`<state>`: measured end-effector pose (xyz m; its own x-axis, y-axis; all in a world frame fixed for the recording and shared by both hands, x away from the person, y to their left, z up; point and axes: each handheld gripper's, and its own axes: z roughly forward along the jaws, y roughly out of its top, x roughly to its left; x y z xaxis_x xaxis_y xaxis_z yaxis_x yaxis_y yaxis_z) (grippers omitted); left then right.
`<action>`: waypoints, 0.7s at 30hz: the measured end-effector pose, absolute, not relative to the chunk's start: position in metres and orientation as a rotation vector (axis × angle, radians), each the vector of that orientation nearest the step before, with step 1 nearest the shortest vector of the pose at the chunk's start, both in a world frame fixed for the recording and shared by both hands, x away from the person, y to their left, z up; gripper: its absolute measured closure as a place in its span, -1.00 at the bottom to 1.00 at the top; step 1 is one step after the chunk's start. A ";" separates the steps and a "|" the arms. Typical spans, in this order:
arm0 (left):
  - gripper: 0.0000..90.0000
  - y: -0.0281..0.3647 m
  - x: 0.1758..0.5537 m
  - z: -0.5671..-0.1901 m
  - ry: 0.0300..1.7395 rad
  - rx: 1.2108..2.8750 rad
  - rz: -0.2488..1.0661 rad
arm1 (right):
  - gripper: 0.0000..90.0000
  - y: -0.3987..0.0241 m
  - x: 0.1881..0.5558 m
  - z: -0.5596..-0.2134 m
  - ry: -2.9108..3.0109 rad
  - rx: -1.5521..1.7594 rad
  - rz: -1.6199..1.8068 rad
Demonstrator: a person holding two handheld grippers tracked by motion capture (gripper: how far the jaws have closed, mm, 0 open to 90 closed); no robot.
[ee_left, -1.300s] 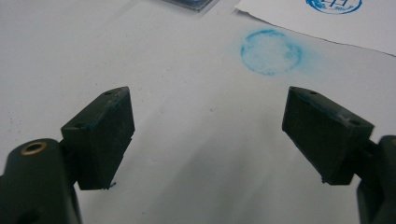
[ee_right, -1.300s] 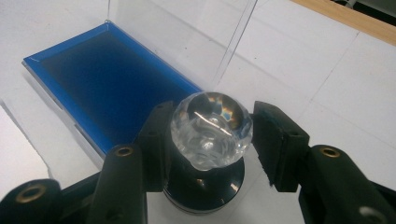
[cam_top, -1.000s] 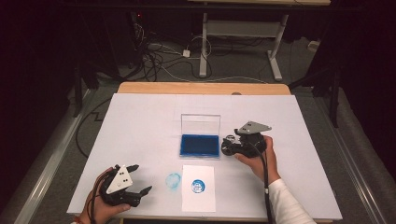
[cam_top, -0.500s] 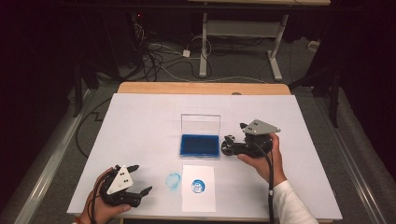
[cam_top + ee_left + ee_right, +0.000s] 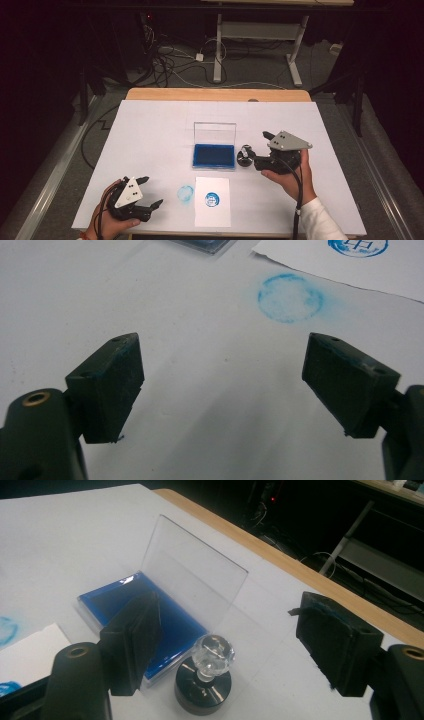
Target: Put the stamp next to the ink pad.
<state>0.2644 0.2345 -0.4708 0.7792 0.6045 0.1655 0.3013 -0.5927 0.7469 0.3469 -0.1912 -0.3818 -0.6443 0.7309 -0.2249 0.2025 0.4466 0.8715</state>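
One blue print is already sitting on the paper sheet (image 5: 212, 201), so the stamping looks largely done. The stamp (image 5: 204, 681) is standing upright on the counter (image 5: 150, 135) just beside the open ink pad (image 5: 214, 156). The right gripper (image 5: 256, 149) has just been opening its fingers; they are gaping wide around the stamp, gripping nothing. The left gripper (image 5: 151, 191) is resting open and empty, with closing the pad's lid probably left.

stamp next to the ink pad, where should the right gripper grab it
By the clear knob atop the stamp, from straight above: it stands upright on its black base, and the ink pad sits close on one side. The right gripper is open.
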 end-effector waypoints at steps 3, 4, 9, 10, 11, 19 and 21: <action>-0.63 0.235 0.264 -0.470 0.670 2.227 0.530 | -0.41 -0.192 0.342 -0.380 2.104 0.764 1.161; -0.63 0.235 0.264 -0.470 0.670 2.226 0.532 | -0.41 -0.192 0.340 -0.379 2.105 0.759 1.165; -0.63 0.234 0.264 -0.470 0.664 2.226 0.534 | -0.41 -0.192 0.331 -0.380 2.106 0.741 1.158; -0.63 0.234 0.264 -0.470 0.664 2.226 0.532 | -0.41 -0.193 0.330 -0.380 2.107 0.735 1.161; -0.63 0.234 0.264 -0.470 0.664 2.226 0.532 | -0.41 -0.194 0.328 -0.380 2.105 0.732 1.160; -0.63 0.233 0.264 -0.470 0.664 2.228 0.530 | -0.42 -0.200 0.315 -0.379 2.102 0.705 1.169; -0.63 0.233 0.264 -0.470 0.665 2.228 0.528 | -0.42 -0.201 0.313 -0.380 2.097 0.697 1.159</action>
<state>0.2643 0.2329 -0.4703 0.7811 0.6021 0.1657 0.2976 -0.5922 0.7489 0.3127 -0.2009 -0.3798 -0.6579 0.7018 -0.2731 0.1423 0.4720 0.8701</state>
